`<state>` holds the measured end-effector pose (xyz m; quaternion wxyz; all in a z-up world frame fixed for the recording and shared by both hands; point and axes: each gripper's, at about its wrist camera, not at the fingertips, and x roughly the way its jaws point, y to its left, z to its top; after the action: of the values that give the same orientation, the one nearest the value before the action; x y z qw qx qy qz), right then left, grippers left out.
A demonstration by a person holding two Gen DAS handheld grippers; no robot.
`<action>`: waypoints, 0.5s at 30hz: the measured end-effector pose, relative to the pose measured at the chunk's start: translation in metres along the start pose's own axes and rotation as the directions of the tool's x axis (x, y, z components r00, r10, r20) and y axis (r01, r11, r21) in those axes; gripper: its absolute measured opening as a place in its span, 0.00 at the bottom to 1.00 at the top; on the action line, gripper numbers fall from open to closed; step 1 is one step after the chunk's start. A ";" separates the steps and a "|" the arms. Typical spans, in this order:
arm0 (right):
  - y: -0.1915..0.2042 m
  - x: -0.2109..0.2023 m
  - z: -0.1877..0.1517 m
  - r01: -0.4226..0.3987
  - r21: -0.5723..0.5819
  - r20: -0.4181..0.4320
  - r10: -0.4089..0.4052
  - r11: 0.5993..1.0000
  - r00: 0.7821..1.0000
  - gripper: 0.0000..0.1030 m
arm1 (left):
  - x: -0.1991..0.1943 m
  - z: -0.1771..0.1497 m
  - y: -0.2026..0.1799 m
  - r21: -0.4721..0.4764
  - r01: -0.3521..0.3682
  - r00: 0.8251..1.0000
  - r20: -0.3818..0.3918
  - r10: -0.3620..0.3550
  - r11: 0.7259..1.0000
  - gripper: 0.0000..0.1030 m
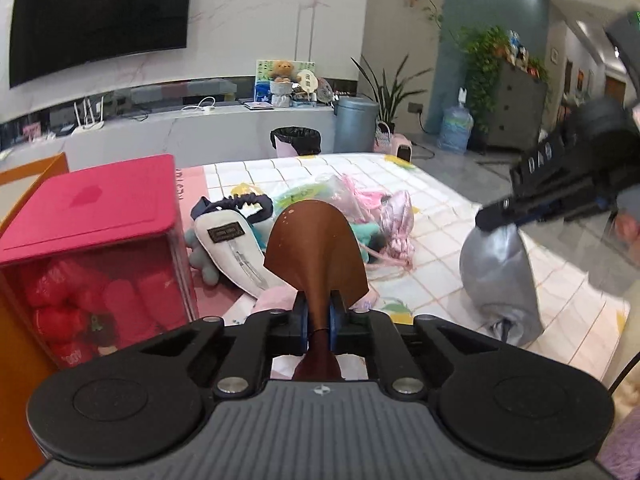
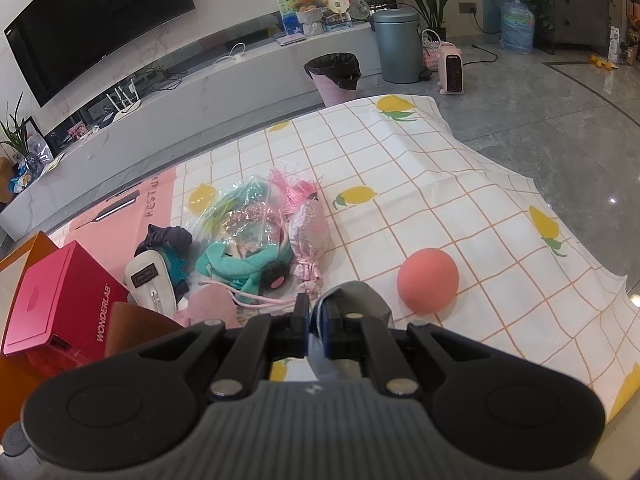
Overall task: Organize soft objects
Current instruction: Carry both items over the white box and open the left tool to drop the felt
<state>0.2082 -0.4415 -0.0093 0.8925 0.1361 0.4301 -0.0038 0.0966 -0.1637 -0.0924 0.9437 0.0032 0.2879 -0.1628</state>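
Left wrist view: the left gripper (image 1: 319,318) is pinching a brown soft piece (image 1: 316,252), jaws closed tight on its narrow neck, the wide flap fanning up in front of the lens and hiding part of the pile behind. The right gripper (image 1: 494,216) is showing at the right edge of this view, clamped on the top fold of a silver-grey soft item (image 1: 498,276) that is hanging down toward the checked cloth (image 1: 440,240). The right wrist view is confirming it: grey fabric bunched between closed pads (image 2: 326,312). A pink ball (image 2: 428,282) is sitting just beside that gripper on the cloth. The remaining soft things are lying in a heap in the middle of the cloth: a white pouch (image 1: 230,248), a teal plush (image 2: 240,264) partly under a clear bag (image 2: 244,208), and a pink satin bundle (image 2: 308,236). A red-lidded clear box (image 1: 92,240) is standing at the left, already holding red soft items. Risks, as judged from here: the brown piece is being held only by a thin neck, so it could slip out during a swing toward the box; its flap is blocking the view, making aim poor; the box lid looks shut, so a drop could land on top; the dangling grey item could nudge the ball and set it rolling off the cloth.
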 end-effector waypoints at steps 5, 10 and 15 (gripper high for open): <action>0.003 -0.002 0.000 -0.013 -0.014 0.004 0.013 1.000 1.000 0.04 | -0.009 0.017 0.005 -0.033 -0.009 0.997 -0.082 0.006 0.999 0.09; 0.010 -0.027 0.001 -0.088 -0.021 0.073 0.089 0.996 0.993 0.00 | -0.031 0.033 0.009 -0.081 0.009 0.997 -0.074 -0.015 0.997 0.09; 0.029 -0.056 0.005 -0.136 -0.052 0.141 0.142 0.989 0.980 0.00 | -0.065 0.061 0.020 -0.109 -0.020 0.999 -0.047 0.015 0.994 0.09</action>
<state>0.1801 -0.4213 0.0436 0.9220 0.1465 0.3538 0.0575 0.0853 -0.1312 -0.0077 0.9370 -0.0422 0.3179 -0.1384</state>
